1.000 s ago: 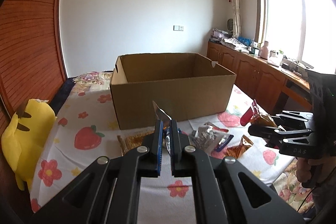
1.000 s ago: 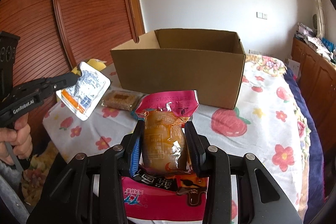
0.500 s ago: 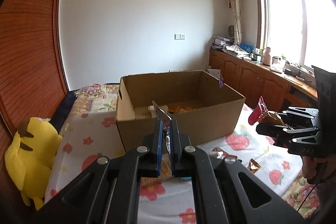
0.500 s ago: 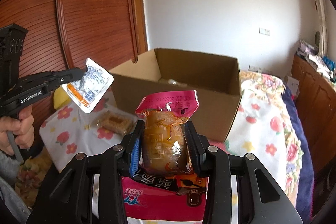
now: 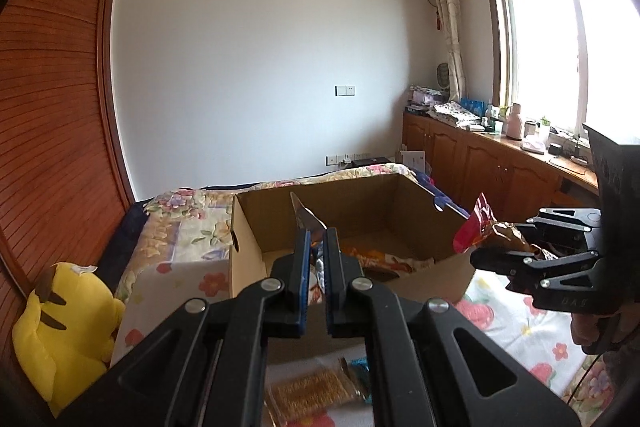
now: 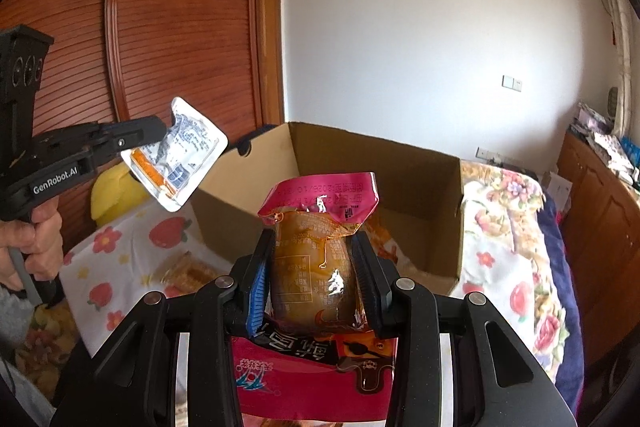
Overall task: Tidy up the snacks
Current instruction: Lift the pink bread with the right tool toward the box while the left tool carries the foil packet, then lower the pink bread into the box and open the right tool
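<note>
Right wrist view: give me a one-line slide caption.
Right hand-held gripper clamps a pink-topped snack pouch before the open cardboard box; left hand-held gripper holds a white sachet.

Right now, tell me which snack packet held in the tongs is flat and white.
The white flat packet in the left tongs; the right tongs hold a bulging brown-and-pink pouch.

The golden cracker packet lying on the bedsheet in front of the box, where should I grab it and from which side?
The golden cracker packet lies flat on the bedsheet, so it is probably best taken from above, fingers straddling its short width at the middle. Its flat, thin shape leaves little to pinch from the side. Both grippers are full now.
</note>
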Action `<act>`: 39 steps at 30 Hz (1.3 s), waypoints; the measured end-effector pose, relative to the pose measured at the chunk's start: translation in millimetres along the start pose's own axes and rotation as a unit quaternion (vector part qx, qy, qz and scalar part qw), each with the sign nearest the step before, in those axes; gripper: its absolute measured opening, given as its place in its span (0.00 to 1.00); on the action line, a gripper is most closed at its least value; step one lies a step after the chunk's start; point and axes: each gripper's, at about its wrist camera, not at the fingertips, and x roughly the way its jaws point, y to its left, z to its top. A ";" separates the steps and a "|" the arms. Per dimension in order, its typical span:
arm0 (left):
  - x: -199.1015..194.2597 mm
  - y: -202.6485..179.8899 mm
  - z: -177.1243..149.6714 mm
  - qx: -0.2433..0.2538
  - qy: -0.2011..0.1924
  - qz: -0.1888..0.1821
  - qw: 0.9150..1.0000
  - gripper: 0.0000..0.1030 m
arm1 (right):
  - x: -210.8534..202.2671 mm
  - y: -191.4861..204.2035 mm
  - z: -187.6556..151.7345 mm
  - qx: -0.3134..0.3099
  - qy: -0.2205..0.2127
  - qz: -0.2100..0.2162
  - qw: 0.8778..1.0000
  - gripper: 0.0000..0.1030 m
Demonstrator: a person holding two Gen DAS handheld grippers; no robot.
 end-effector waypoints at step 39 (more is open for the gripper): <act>124.4 22.3 -21.0 -0.005 0.069 0.018 0.997 0.03 | 118.9 -45.7 28.5 -0.012 0.045 -0.016 0.999 0.37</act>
